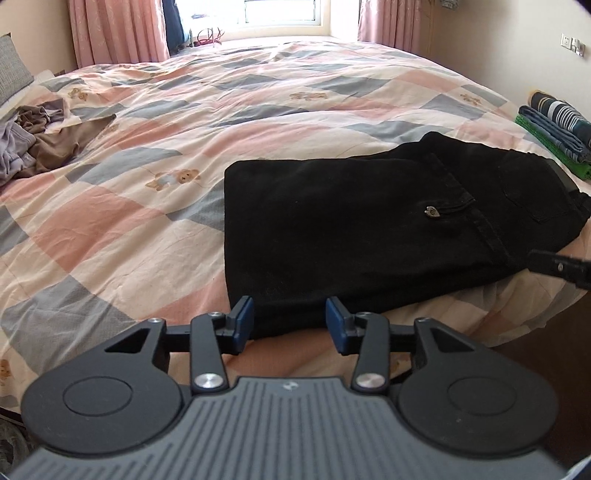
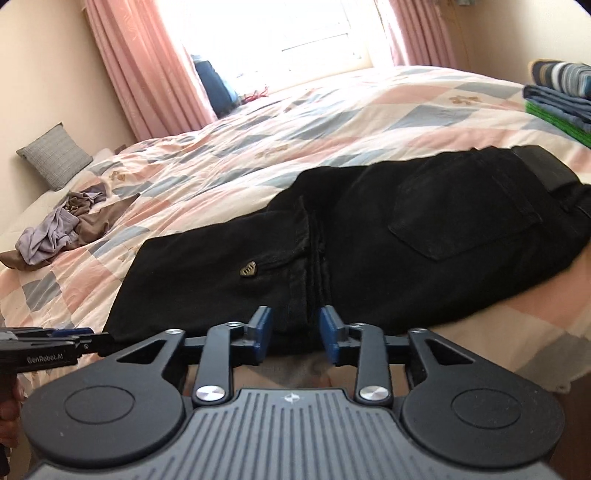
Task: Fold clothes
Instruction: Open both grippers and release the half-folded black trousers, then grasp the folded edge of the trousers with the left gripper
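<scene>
Patchwork quilt (image 1: pixel 155 206), pink curtains (image 1: pixel 118 29), bright window (image 1: pixel 280 11)

This is a home bedroom. A bed (image 1: pixel 258 110) with a patchwork teddy-bear quilt fills the room, pink curtains (image 1: pixel 118 29) frame a bright window (image 1: pixel 280 13), and a grey cushion (image 2: pixel 55 155) lies near the wall.

- Ahead of you, the folded black trousers (image 1: pixel 362 229) cover the near edge of the quilt (image 1: pixel 155 221).
- Left of them, bare quilt gives free passage.
- Far left: crumpled clothes (image 1: pixel 33 144).
- Far right: a folded stack (image 1: pixel 557 129), apparently just clear of the trousers.
</scene>
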